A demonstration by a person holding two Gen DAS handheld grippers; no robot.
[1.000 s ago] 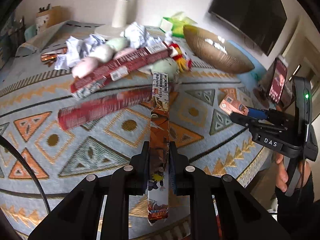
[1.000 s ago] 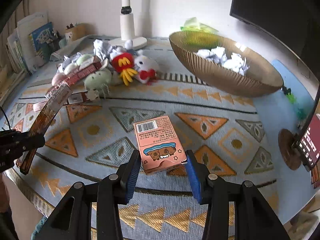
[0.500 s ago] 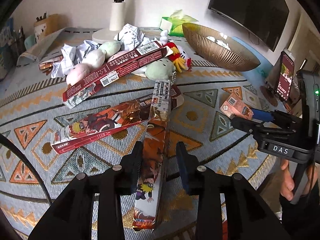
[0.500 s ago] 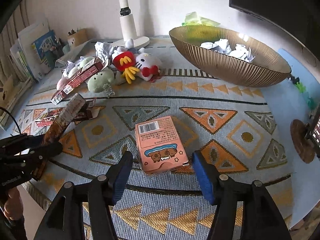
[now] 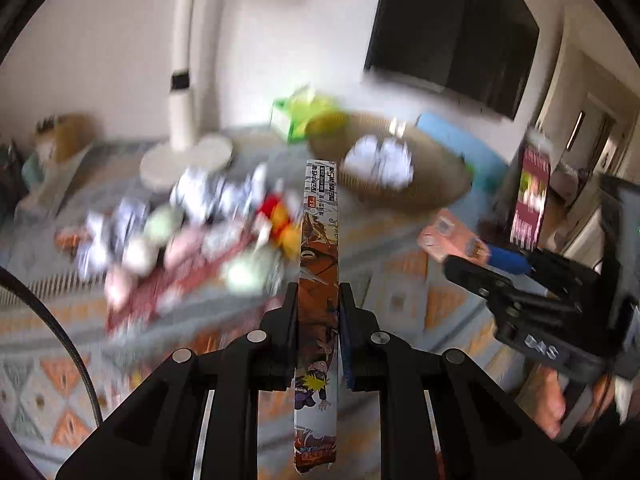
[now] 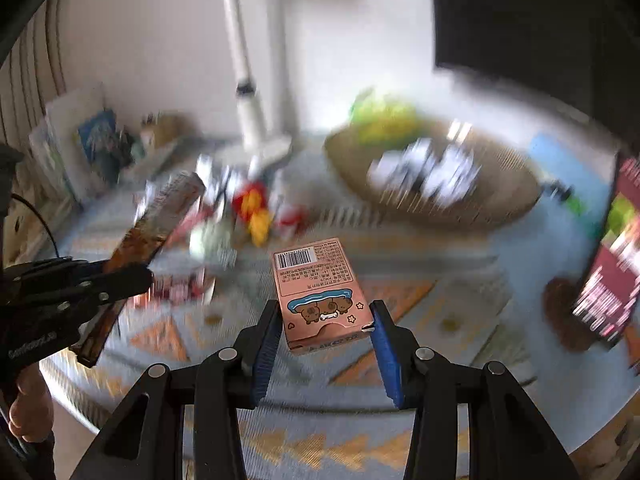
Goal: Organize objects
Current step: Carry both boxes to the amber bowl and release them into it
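Orange-printed and long, a slim anime carton (image 5: 318, 280) is pinched between the pressed fingers of the left gripper (image 5: 318, 300), lifted above the patterned tablecloth (image 5: 48, 380) and pointing toward the woven brown bowl (image 5: 436, 184). To its right, the right gripper (image 6: 324, 320) clamps a pink snack box (image 6: 318, 284) between blue-padded fingers (image 6: 386, 344), also held off the cloth. Behind both, blurred by motion, lie plush toys (image 6: 256, 208), crumpled paper (image 5: 376, 160) in the bowl, and a white lamp base (image 5: 188, 156).
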